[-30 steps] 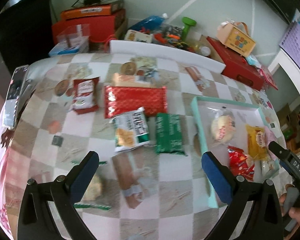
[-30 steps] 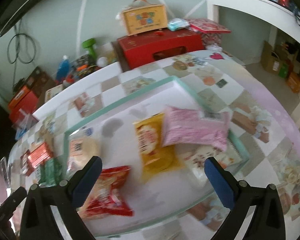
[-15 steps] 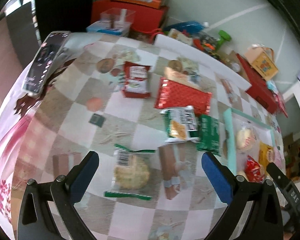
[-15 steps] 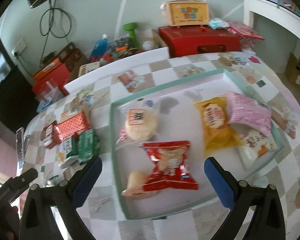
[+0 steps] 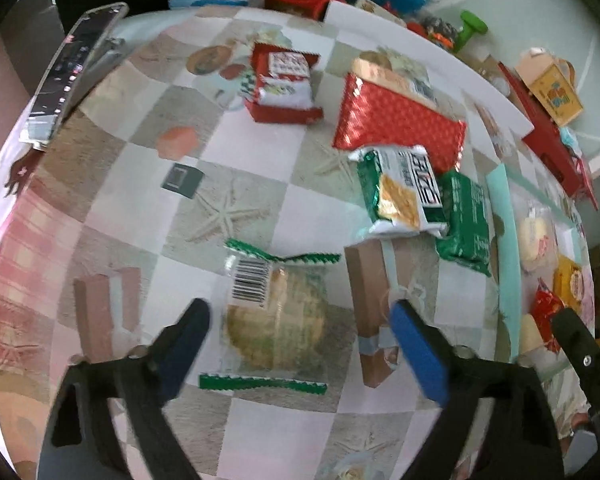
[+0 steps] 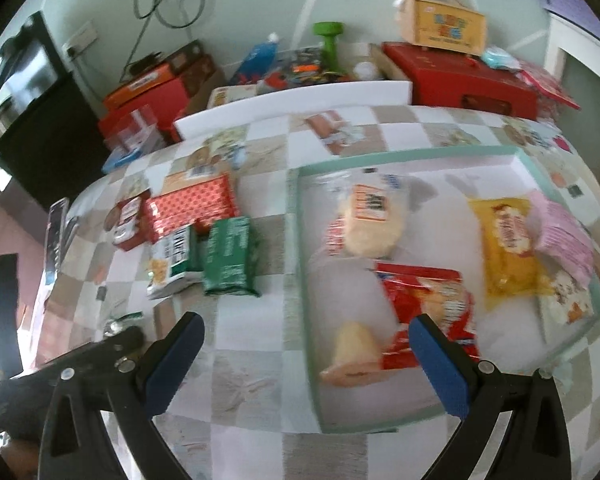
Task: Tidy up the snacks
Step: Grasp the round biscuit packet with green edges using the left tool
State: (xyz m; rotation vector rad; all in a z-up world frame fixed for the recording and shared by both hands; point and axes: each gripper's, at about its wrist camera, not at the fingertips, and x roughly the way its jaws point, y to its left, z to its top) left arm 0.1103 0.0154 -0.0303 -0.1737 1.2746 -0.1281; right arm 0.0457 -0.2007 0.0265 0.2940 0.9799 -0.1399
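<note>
Two claws (image 5: 300, 348) (image 6: 306, 354) wide; five snacks outside tray (image 6: 296, 240); six inside

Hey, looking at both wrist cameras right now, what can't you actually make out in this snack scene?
- Left wrist view: the tray contents squeeze into the right edge; the right claw's body covers part.
- Left wrist view: the round cracker pack is motion-blurred; only its barcode shows, no brand.
- Right wrist view: that pack is nearly hidden behind the left claw's body.
- Right wrist view: the pink bag label is too blurred to read.
</note>
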